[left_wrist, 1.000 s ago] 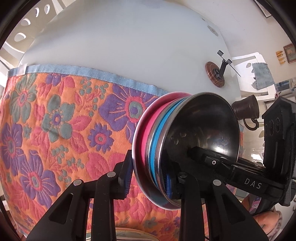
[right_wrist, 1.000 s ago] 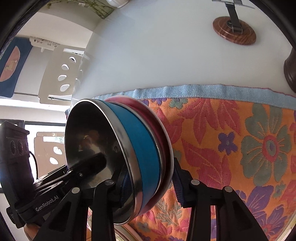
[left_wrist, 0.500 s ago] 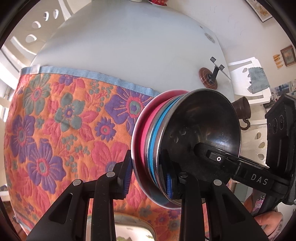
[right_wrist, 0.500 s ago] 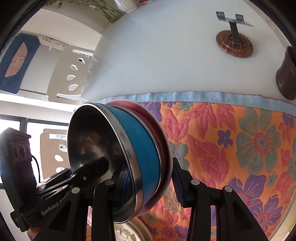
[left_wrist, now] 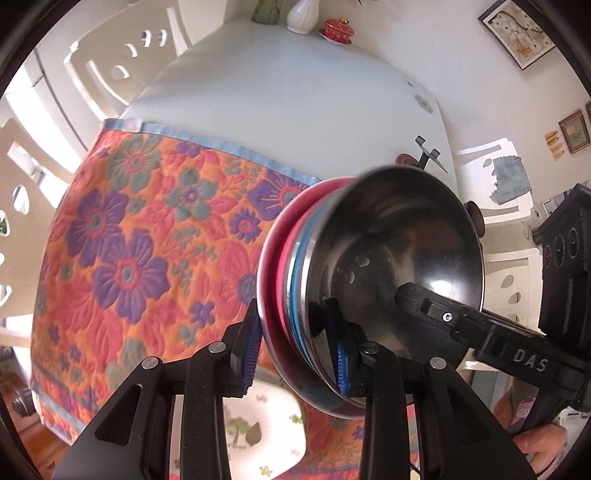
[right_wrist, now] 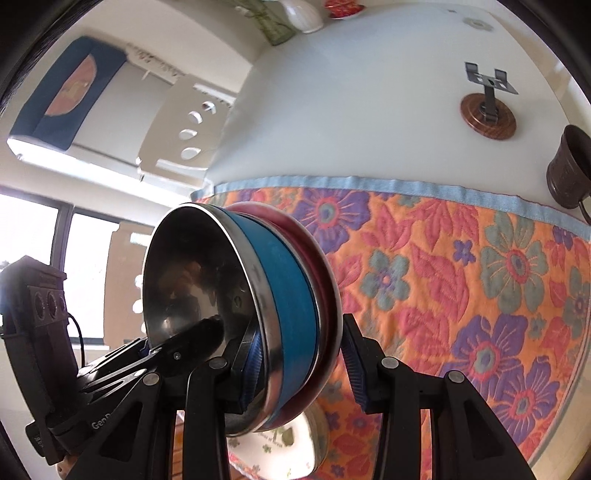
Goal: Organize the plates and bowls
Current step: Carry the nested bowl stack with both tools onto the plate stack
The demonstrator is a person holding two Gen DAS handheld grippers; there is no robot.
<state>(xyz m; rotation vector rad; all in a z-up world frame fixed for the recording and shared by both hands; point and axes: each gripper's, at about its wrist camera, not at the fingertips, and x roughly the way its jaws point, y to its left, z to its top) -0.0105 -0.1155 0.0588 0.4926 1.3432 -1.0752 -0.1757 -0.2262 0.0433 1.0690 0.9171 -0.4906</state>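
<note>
A nested stack of bowls (left_wrist: pixel 369 266) (right_wrist: pixel 280 295), steel inside with a blue band and a pink outer bowl, hangs tilted on edge above the floral cloth (left_wrist: pixel 147 240) (right_wrist: pixel 480 277). My left gripper (left_wrist: pixel 295 350) clamps its lower rim, one pad outside on the pink bowl and one inside the steel one; its jaws are opening slightly, pads still on the rim. My right gripper (right_wrist: pixel 301 369) is shut on the opposite rim the same way. A white plate with a leaf pattern (left_wrist: pixel 258 424) (right_wrist: pixel 284 443) lies on the cloth beneath the stack.
On the bare white table (right_wrist: pixel 369 92) beyond the cloth stand a phone stand on a wooden disc (right_wrist: pixel 487 114) and a dark mug (right_wrist: pixel 569 170). A white vase (left_wrist: pixel 303 14) and a red cup (left_wrist: pixel 338 29) sit at the far end. White chairs (left_wrist: pixel 498 177) surround the table.
Both grippers have risen with the bowl stack, so more of the table and cloth shows. The white leaf-pattern plate has come into view below the stack.
</note>
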